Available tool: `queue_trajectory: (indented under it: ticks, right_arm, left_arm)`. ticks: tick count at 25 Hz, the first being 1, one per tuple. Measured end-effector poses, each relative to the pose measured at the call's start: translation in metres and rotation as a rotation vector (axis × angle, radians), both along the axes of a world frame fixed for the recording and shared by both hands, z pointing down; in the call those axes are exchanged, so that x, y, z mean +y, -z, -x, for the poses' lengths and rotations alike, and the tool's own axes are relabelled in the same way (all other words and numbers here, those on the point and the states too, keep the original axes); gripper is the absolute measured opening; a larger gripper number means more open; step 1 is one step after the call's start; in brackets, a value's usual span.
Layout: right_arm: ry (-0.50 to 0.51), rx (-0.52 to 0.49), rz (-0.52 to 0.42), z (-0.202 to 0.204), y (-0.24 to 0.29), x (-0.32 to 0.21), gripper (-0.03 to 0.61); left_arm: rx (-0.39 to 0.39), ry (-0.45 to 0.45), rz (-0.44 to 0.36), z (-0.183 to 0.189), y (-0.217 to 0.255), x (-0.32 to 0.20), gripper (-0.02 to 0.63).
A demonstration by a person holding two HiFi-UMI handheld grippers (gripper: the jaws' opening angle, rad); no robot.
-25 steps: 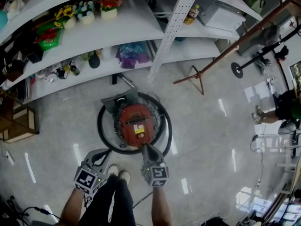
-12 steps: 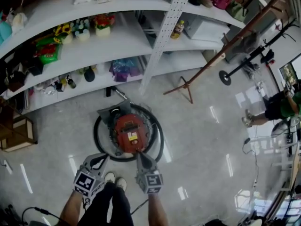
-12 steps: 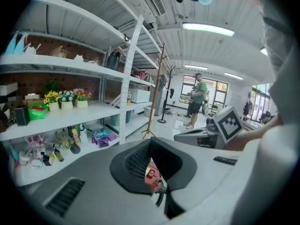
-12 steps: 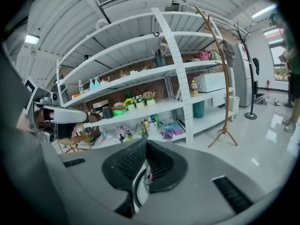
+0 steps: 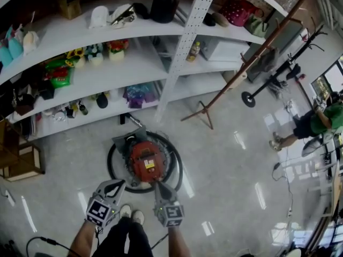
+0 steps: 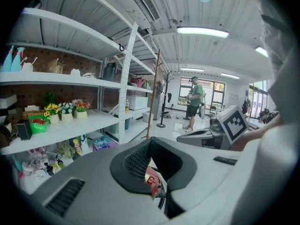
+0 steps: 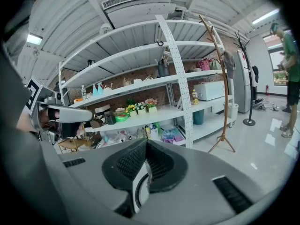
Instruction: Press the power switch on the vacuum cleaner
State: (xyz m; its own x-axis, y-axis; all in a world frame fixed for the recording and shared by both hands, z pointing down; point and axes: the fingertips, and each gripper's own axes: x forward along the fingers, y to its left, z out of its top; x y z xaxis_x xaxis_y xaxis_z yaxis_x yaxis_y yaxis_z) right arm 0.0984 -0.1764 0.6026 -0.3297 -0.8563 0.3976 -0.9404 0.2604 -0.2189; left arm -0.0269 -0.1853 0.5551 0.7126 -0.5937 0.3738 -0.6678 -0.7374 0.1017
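Observation:
The vacuum cleaner (image 5: 146,162) is a round red canister on the floor, ringed by its black hose (image 5: 114,170). In the head view my right gripper (image 5: 158,183) is shut, its tip at the canister's near edge. My left gripper (image 5: 119,182) is shut too and hangs over the hose at the near left, apart from the red body. In the left gripper view the left gripper (image 6: 150,142) has its jaws together, and the red vacuum cleaner (image 6: 151,180) shows below the tips. The right gripper (image 7: 146,143) in its own view is shut, with the hose (image 7: 137,192) below. I cannot make out the switch.
White shelves (image 5: 96,71) with flower pots and bottles stand just behind the vacuum. A wooden coat stand (image 5: 236,79) leans at the right, and a wooden crate (image 5: 21,162) sits at the left. My shoes (image 5: 132,214) are behind the grippers. A person (image 5: 313,123) stands far right.
The head view has pulled back and tilted up, so more shelves show and the vacuum looks smaller. Both grippers stay shut, in much the same place beside the vacuum.

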Motion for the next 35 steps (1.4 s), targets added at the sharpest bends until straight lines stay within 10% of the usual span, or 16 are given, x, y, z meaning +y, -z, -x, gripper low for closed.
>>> queue_trajectory:
  ticks: [35]
  right_arm:
    - [-0.064, -0.015, -0.138, 0.0, 0.168, 0.031, 0.012]
  left_arm:
    - [0.047, -0.071, -0.132, -0.015, 0.14, 0.021, -0.008]
